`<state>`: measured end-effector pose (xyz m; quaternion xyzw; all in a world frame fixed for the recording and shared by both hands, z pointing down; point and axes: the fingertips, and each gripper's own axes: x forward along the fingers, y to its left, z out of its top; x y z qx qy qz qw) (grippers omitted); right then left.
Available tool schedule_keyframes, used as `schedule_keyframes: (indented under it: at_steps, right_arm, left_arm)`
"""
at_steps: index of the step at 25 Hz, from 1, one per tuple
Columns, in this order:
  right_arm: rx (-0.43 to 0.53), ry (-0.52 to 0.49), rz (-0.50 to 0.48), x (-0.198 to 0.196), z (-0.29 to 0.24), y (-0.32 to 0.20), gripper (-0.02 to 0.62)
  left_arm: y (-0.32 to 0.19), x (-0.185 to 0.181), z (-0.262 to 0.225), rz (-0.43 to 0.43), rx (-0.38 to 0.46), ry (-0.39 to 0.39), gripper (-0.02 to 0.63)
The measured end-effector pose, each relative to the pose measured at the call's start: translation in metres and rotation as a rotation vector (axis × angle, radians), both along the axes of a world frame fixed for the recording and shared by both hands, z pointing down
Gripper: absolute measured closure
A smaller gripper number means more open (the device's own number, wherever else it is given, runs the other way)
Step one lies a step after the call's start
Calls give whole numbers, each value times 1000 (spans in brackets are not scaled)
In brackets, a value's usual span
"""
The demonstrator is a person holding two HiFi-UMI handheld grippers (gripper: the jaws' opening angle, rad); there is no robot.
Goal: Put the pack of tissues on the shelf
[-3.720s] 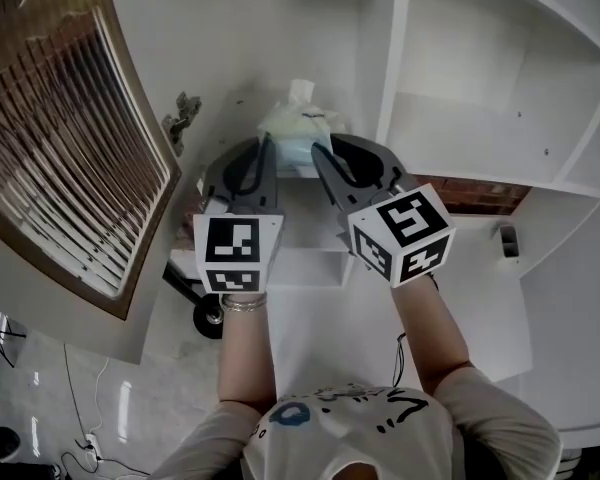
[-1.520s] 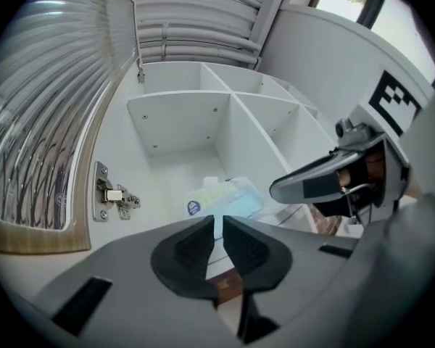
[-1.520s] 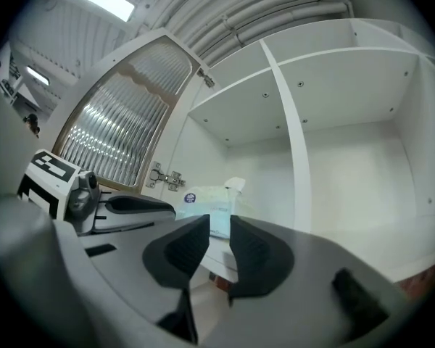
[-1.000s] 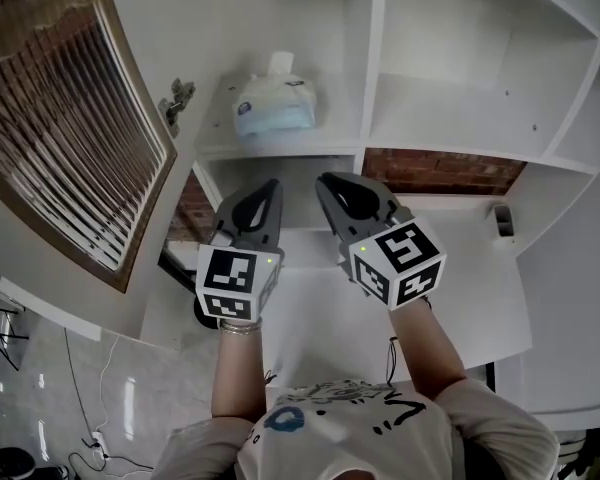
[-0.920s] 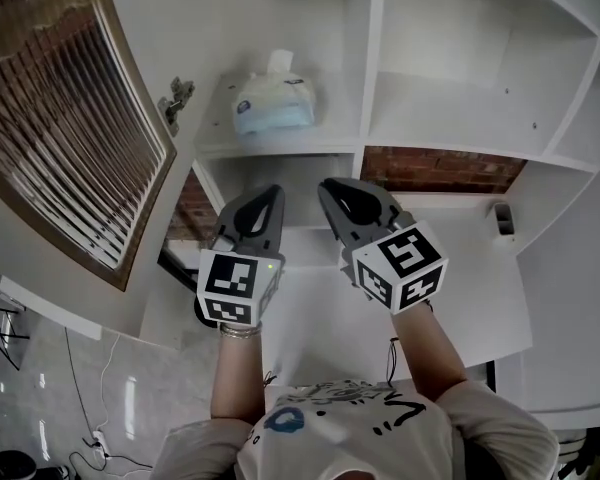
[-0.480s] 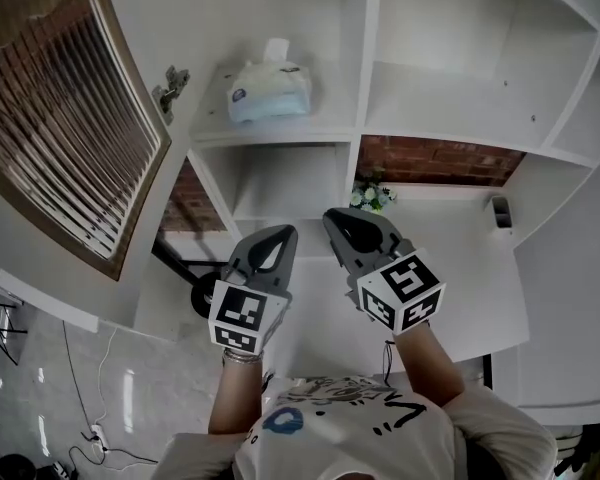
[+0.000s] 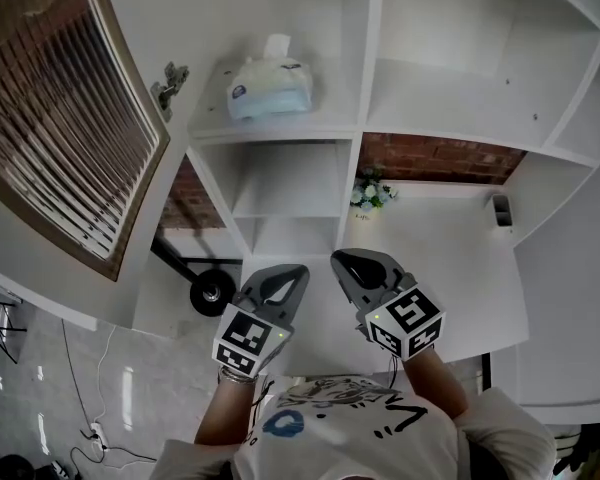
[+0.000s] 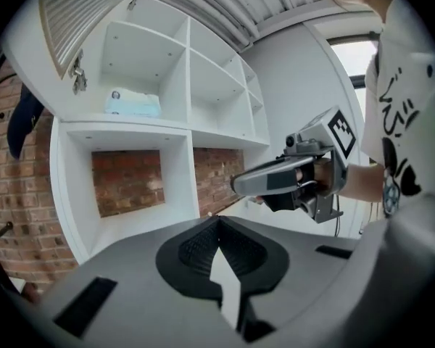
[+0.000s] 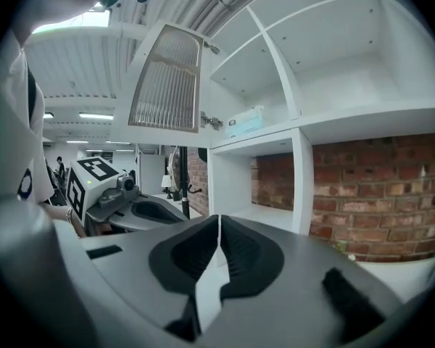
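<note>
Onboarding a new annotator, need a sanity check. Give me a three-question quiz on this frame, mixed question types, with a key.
1. True or false: the pale blue soft pack of tissues lies in the upper left compartment of the white shelf unit.
2. Multiple choice: the left gripper is A) shut on the pack, B) shut and empty, C) open.
3. Fill in (above/below): the right gripper is held ____ the pack's level.
Key: 1 true; 2 B; 3 below.
</note>
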<state>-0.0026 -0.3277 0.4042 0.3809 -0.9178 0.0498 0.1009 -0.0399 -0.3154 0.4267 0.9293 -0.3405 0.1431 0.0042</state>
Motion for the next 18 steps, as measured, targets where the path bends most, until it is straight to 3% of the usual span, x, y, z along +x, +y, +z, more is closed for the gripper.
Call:
schedule_keyframes:
  at_steps: [13, 18]
  right_arm:
    - [-67, -47, -73, -4, 32, 24, 569]
    - [-75, -56, -83, -2, 37, 30, 571]
  left_arm:
    - [24, 2, 36, 3, -108, 31, 591]
    - [30, 7, 37, 40, -120, 42, 591]
